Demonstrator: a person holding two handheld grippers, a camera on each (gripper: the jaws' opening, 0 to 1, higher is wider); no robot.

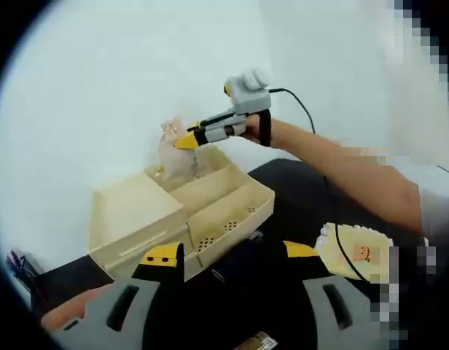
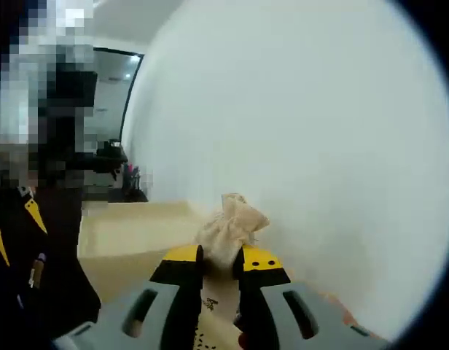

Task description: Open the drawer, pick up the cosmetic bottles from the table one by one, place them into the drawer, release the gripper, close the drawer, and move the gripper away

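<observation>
Right gripper view — right hand-held gripper (image 2: 221, 262) clamped on crinkly cloth pouch (image 2: 228, 226) w/ gathered top, over beige drawer box (image 1: 181, 211).

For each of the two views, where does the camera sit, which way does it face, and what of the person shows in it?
Left gripper view: rides on the left gripper, facing the open beige drawer unit on the black table; the person's forearm holds the right gripper.
Right gripper view: rides on the right gripper, facing the white wall; jaws close around a small cloth pouch; no hand visible.
Shared: pouch, drawer unit, wall.
</observation>
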